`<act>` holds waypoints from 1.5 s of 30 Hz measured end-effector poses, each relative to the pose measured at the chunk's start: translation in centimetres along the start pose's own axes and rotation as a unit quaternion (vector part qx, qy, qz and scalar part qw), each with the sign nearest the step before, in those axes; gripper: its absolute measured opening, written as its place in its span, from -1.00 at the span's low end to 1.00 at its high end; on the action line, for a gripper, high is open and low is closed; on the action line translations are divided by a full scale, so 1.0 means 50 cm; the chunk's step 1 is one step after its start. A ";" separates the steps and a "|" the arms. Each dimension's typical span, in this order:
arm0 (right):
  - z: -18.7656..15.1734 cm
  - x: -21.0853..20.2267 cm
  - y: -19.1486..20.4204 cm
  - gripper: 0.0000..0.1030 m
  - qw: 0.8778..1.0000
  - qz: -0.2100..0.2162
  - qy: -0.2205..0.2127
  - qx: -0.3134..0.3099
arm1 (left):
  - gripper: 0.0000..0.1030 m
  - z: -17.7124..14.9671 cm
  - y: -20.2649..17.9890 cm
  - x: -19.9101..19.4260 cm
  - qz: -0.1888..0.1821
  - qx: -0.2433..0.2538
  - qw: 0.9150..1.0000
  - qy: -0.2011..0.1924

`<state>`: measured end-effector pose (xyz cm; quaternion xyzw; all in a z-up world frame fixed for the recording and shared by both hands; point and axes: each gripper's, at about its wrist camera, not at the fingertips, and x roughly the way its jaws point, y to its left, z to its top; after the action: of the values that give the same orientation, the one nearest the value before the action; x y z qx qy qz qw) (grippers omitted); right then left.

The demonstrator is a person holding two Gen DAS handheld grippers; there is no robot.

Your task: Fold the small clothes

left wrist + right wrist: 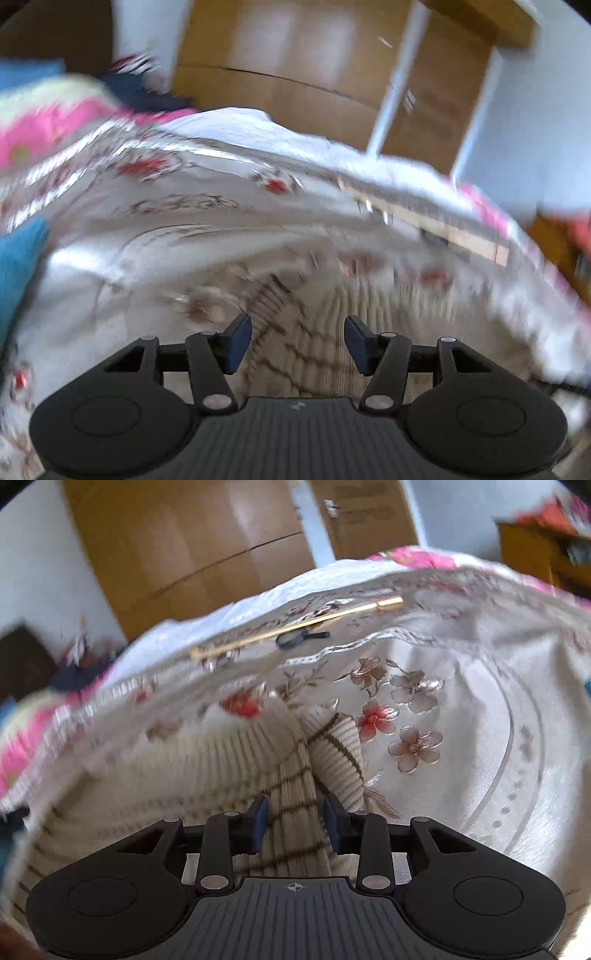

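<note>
A small cream ribbed knit garment with thin brown check lines (221, 775) lies on a floral tablecloth (461, 709). My right gripper (295, 825) is shut on a bunched fold of this garment, and the cloth runs up between the blue pads (261, 825). A folded-back cuff (341, 764) lies just right of the fingers. In the blurred left wrist view the same checked knit (325, 325) lies under and ahead of my left gripper (297, 343), which is open and empty, pads (238, 343) wide apart.
A long gold rod (295, 626) and a small black magnifying glass (297, 638) lie at the far side of the cloth. Pink and blue fabric (44, 122) is piled at the left. Wooden wardrobe doors (295, 55) stand behind the table.
</note>
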<state>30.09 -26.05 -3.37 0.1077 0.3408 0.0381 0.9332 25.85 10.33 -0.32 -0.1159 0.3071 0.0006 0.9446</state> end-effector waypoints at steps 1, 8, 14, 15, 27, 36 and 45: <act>-0.002 0.002 -0.001 -0.36 1.000 -0.004 0.001 -0.005 | 0.27 -0.005 -0.002 0.020 0.011 0.001 1.000 0.015; 0.004 0.012 -0.052 -0.35 0.999 -0.028 0.017 0.037 | 0.38 -0.024 0.081 0.054 0.059 -0.066 0.996 0.031; -0.013 -0.012 -0.015 -0.25 1.000 -0.017 -0.006 0.002 | 0.37 -0.036 0.087 0.008 0.070 -0.069 0.995 0.012; -0.018 -0.003 -0.010 -0.25 0.999 -0.033 0.001 -0.012 | 0.37 -0.042 0.087 0.005 0.074 -0.063 0.995 0.016; -0.019 -0.027 -0.035 -0.26 0.999 -0.047 0.010 0.016 | 0.37 -0.067 0.108 -0.035 0.086 -0.100 0.991 0.013; -0.026 -0.043 -0.073 -0.14 0.997 -0.031 0.003 0.066 | 0.35 -0.089 0.024 -0.095 0.045 -0.036 0.998 -0.009; -0.022 -0.007 -0.101 -0.08 0.993 0.049 0.027 0.107 | 0.35 -0.120 -0.094 -0.072 -0.005 0.056 0.998 0.011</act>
<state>29.09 -30.82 -5.11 0.2220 0.3622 0.0498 0.9039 19.80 4.71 -1.92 -0.0643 0.3163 -0.0223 0.9462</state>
